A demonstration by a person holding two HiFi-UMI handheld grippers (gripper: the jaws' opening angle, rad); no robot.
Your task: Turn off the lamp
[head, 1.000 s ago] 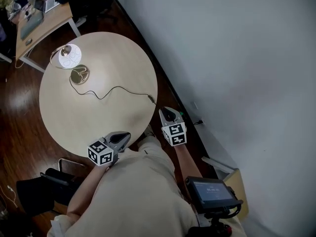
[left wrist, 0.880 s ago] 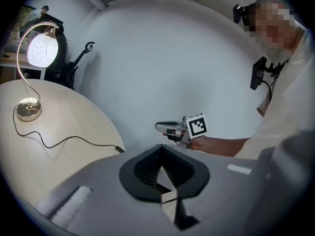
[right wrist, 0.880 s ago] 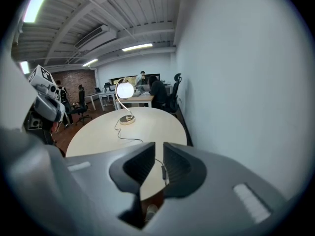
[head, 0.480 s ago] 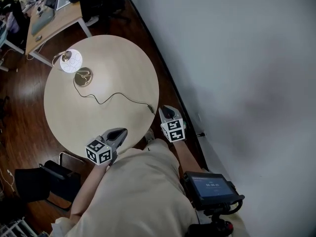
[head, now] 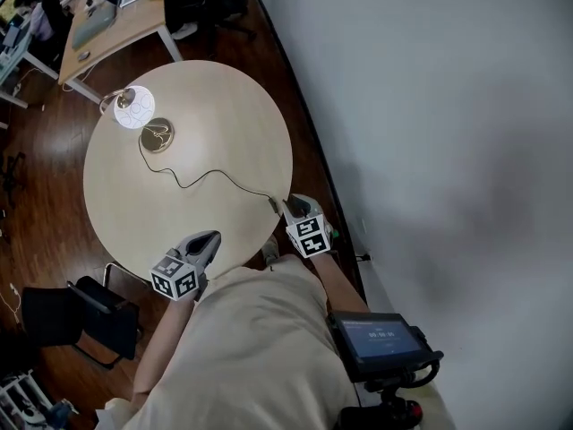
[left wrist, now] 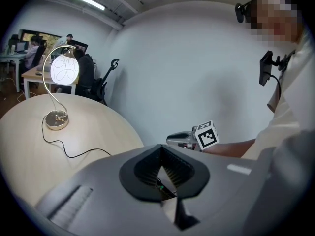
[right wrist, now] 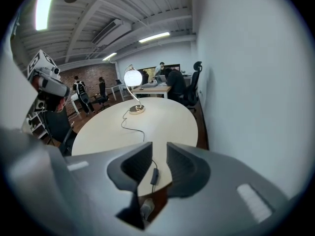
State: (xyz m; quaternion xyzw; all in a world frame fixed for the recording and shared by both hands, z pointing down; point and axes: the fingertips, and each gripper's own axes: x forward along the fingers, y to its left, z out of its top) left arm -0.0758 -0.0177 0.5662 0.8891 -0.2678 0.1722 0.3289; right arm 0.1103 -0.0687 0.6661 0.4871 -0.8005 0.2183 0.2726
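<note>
The lamp stands lit at the far side of the round table [head: 206, 97], with a glowing white globe [head: 134, 108] on a curved brass stem and a round brass base [head: 158, 135]. Its black cord [head: 210, 176] runs across the table to an inline switch [head: 274, 205] at the near edge. My right gripper [head: 292, 207] hovers over that switch. Its jaws are opening, and the switch [right wrist: 154, 176] lies below the gap, untouched by the pads. My left gripper [head: 209, 239] is at the near edge, shut on nothing, far from the lamp [left wrist: 64, 69].
A white wall [head: 430, 106] runs close along the table's right side. A wooden desk [head: 107, 21] with laptops stands beyond the lamp. A black chair [head: 89, 316] sits at the lower left on the dark wood floor. People stand in the far room.
My right gripper has slid toward the table's edge and now sits by the cord's switch. My left gripper has shifted a little along the near edge. The lamp stays lit.
</note>
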